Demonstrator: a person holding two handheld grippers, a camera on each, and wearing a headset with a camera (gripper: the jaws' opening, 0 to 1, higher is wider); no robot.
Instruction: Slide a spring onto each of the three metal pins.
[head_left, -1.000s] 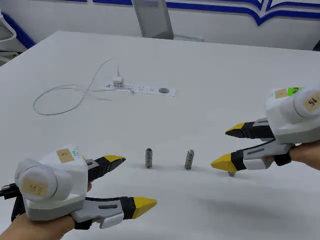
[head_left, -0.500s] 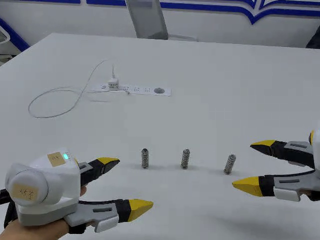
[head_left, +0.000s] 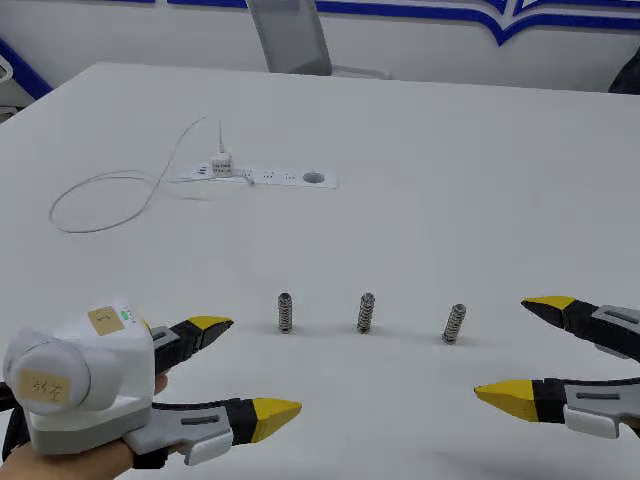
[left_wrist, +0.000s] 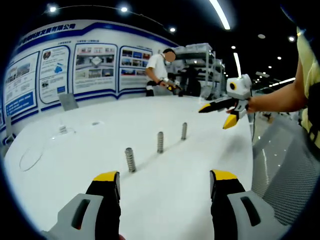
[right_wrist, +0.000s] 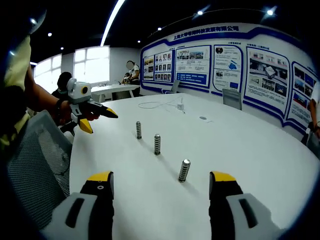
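Three metal pins stand upright in a row on the white table, each with a spring around it: the left one (head_left: 285, 312) (left_wrist: 130, 159) (right_wrist: 138, 130), the middle one (head_left: 366, 313) (left_wrist: 160, 142) (right_wrist: 157, 144) and the right one (head_left: 454, 323) (left_wrist: 184, 130) (right_wrist: 184, 170). My left gripper (head_left: 240, 365) (left_wrist: 165, 178) is open at the near left, short of the left pin, and holds nothing. My right gripper (head_left: 525, 345) (right_wrist: 157, 178) is open at the near right, just right of the right pin, and holds nothing.
A white power strip (head_left: 262, 176) with a plugged charger and a looping white cable (head_left: 95, 200) lies on the far left of the table (head_left: 450, 180). A grey chair (head_left: 288, 36) stands behind the far edge. People stand in the background of the left gripper view.
My right gripper has drawn back from the right pin toward the near right, and that pin with its spring now stands uncovered. The left gripper has barely moved.
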